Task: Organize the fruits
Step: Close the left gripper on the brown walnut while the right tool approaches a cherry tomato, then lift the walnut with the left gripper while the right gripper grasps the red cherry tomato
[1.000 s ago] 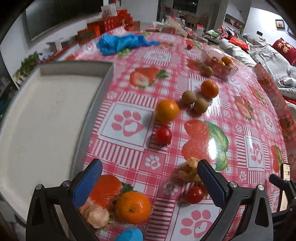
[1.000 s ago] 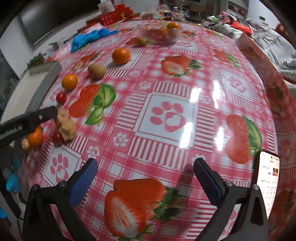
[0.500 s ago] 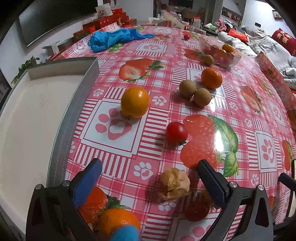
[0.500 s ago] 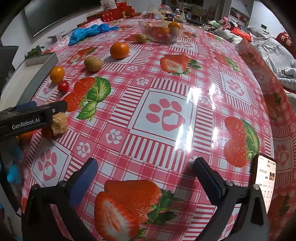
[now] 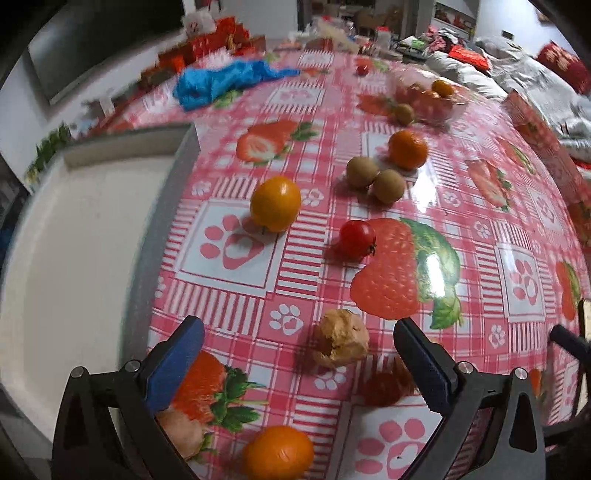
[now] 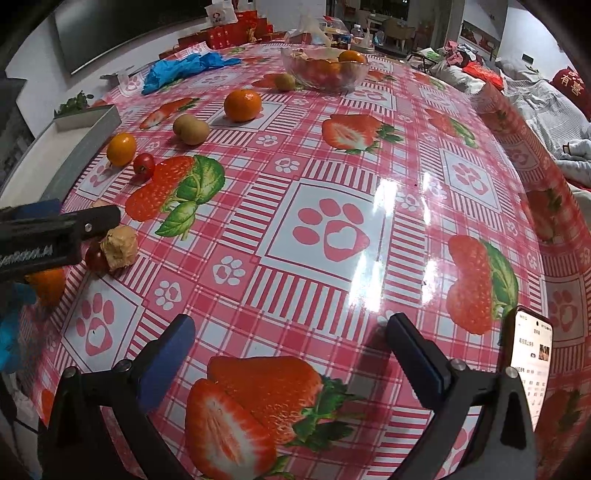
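Observation:
Loose fruit lies on a red strawberry tablecloth. In the left wrist view my left gripper (image 5: 295, 354) is open, low over a tan husked fruit (image 5: 341, 343) that lies between its fingers, with a dark red tomato (image 5: 382, 387) and an orange (image 5: 279, 456) closer in. Farther off are a yellow-orange fruit (image 5: 276, 203), a cherry tomato (image 5: 356, 238), two kiwis (image 5: 373, 179) and a mandarin (image 5: 408, 149). A white tray (image 5: 74, 258) stands at the left. A glass bowl (image 6: 325, 70) holds fruit at the back. My right gripper (image 6: 291, 339) is open and empty over bare cloth.
A blue cloth (image 6: 177, 70) lies at the back left of the table. A lit phone (image 6: 532, 350) rests at the right edge beside my right gripper. Red boxes (image 6: 229, 31) and clutter stand beyond the table's far end.
My left gripper has moved forward over the near fruit, so the husked fruit now lies between its fingers. My right gripper has shifted slightly and stays open.

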